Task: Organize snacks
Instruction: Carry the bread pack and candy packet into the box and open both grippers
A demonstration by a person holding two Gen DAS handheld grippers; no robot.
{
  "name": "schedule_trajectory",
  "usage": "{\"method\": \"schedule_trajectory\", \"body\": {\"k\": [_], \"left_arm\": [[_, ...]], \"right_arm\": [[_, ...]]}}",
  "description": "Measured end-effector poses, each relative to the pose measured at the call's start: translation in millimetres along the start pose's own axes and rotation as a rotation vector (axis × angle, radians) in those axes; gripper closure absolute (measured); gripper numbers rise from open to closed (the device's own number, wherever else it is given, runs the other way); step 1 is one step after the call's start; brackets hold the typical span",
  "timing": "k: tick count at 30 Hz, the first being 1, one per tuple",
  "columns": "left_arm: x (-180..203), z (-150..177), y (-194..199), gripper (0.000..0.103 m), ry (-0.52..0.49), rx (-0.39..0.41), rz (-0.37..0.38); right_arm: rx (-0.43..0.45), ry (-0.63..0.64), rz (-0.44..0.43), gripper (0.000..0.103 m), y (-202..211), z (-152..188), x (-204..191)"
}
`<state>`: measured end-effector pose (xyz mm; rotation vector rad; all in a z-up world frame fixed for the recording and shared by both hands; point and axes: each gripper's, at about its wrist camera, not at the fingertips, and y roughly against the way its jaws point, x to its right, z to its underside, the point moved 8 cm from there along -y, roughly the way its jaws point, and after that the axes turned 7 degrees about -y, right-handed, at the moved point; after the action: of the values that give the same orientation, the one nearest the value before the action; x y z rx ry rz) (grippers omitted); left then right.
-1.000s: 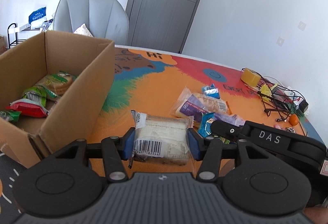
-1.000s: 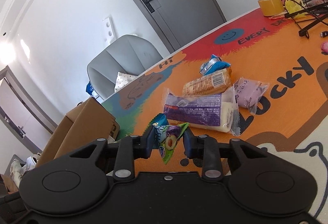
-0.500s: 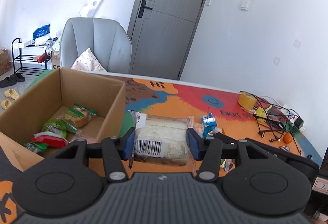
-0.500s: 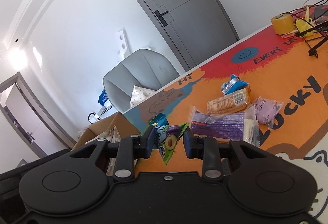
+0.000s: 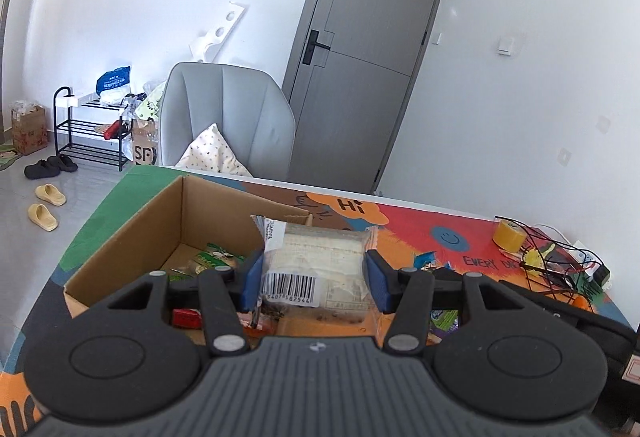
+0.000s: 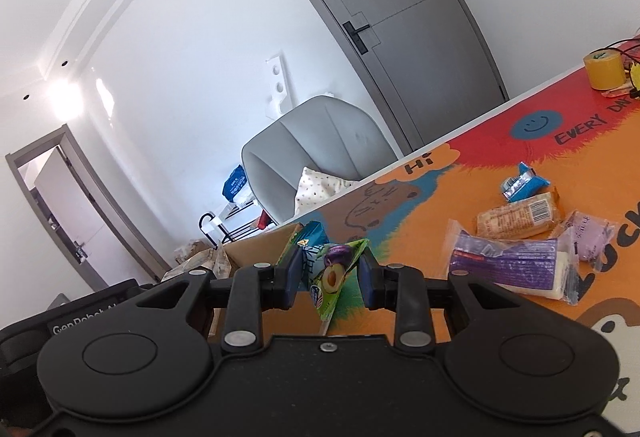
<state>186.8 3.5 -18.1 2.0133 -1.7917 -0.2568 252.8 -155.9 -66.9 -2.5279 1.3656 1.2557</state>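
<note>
My left gripper (image 5: 314,283) is shut on a clear-wrapped sandwich pack (image 5: 316,265) with a barcode, held above the near right corner of the open cardboard box (image 5: 120,249), which holds several snack packs (image 5: 212,259). My right gripper (image 6: 328,277) is shut on a green and blue plum candy packet (image 6: 332,273), held above the table just right of the box (image 6: 256,245). On the colourful table lie a purple wafer pack (image 6: 508,265), a tan biscuit bar (image 6: 520,215), a blue packet (image 6: 524,185) and a pale purple bag (image 6: 592,235).
A grey chair (image 5: 228,121) with a pillow stands behind the table. A yellow tape roll (image 5: 508,235) and tangled cables (image 5: 560,261) sit at the far right. A shoe rack (image 5: 88,129) and slippers are on the floor at left. The left gripper's body (image 6: 80,313) is close beside the right one.
Both grippers rose and moved left toward the box, each keeping its snack. The sandwich pack now hangs over the box corner; the plum packet is near the box edge.
</note>
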Motion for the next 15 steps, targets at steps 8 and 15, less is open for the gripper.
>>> {"method": "schedule_trajectory", "body": {"k": [8, 15], "left_arm": [[-30.5, 2.9, -13.9, 0.051, 0.046, -0.020, -0.038], [-60.4, 10.6, -30.3, 0.050, 0.088, -0.054, -0.064]], "right_arm": [[-0.024, 0.031, -0.014, 0.072, -15.8, 5.2, -19.7], [-0.047, 0.056, -0.024, 0.072, -35.8, 11.3, -40.5]]}}
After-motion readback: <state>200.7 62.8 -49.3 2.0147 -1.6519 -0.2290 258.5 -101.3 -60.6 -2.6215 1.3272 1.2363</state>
